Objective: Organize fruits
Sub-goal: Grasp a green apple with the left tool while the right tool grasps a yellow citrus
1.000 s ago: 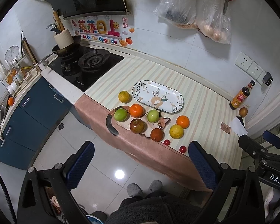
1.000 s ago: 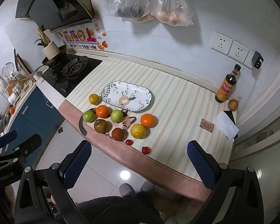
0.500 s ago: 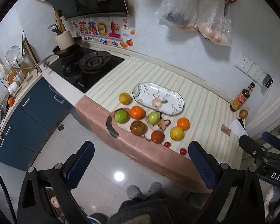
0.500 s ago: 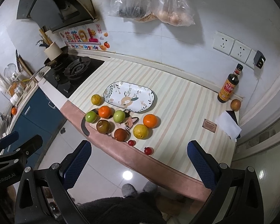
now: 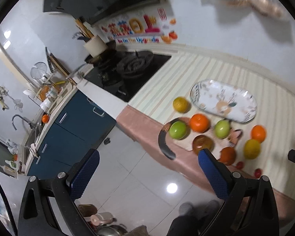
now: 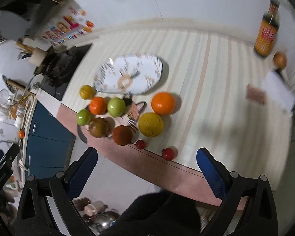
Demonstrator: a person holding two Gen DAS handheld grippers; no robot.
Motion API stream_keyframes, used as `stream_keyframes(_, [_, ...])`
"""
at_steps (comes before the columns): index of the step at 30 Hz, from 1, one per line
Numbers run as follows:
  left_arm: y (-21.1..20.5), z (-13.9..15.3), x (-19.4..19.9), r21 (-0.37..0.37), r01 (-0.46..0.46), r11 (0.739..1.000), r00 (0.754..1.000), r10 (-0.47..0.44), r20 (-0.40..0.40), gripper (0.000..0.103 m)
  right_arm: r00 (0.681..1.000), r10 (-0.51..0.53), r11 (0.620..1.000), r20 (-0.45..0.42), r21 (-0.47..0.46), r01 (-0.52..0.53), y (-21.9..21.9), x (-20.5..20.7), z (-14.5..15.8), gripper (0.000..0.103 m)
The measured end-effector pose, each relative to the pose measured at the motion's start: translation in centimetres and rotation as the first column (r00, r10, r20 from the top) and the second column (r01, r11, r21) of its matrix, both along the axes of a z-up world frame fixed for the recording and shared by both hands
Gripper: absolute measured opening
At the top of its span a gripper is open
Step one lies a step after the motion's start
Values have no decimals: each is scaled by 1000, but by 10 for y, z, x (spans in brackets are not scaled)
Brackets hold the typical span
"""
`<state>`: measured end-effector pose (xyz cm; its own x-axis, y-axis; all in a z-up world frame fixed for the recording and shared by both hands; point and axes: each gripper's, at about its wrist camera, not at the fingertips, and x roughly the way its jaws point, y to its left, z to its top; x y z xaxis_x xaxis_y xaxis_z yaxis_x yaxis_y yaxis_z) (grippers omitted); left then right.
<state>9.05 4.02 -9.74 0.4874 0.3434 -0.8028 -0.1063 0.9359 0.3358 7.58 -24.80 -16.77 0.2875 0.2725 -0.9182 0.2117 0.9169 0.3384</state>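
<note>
Stretching across the striped counter (image 6: 216, 74), the oval plate (image 6: 128, 74) lies empty with its long axis running left to right behind the fruit, which is bunched along the counter's front edge just before it. Both grippers are spread wide and hold nothing: the right gripper (image 6: 147, 169) hangs just off the edge with the yellow citrus (image 6: 150, 124) and the cherry tomato (image 6: 168, 153) straight ahead, so it looks the nearer. From the left gripper (image 5: 148, 168), aimed at the floor, the fruit lies ahead and to the right.
</note>
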Motion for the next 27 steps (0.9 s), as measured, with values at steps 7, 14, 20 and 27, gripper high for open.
stream_keyframes(7, [28, -70, 77, -28, 27, 999, 983, -32, -180, 102, 988, -54, 997, -146, 42, 61, 20, 44, -88, 98])
stream_keyframes(14, [29, -145, 145, -122, 196, 973, 901, -228, -368, 86, 954, -157, 985, -255, 32, 171, 36, 66, -129, 98])
stream_keyframes(20, [19, -194, 174, -146, 331, 932, 812, -360, -459, 86, 923, -225, 972, -312, -7, 234, 42, 82, -148, 88])
stream_keyframes(27, [11, -217, 190, -228, 360, 905, 753, -426, -502, 81, 895, -245, 964, -373, 1, 265, 51, 95, -172, 75])
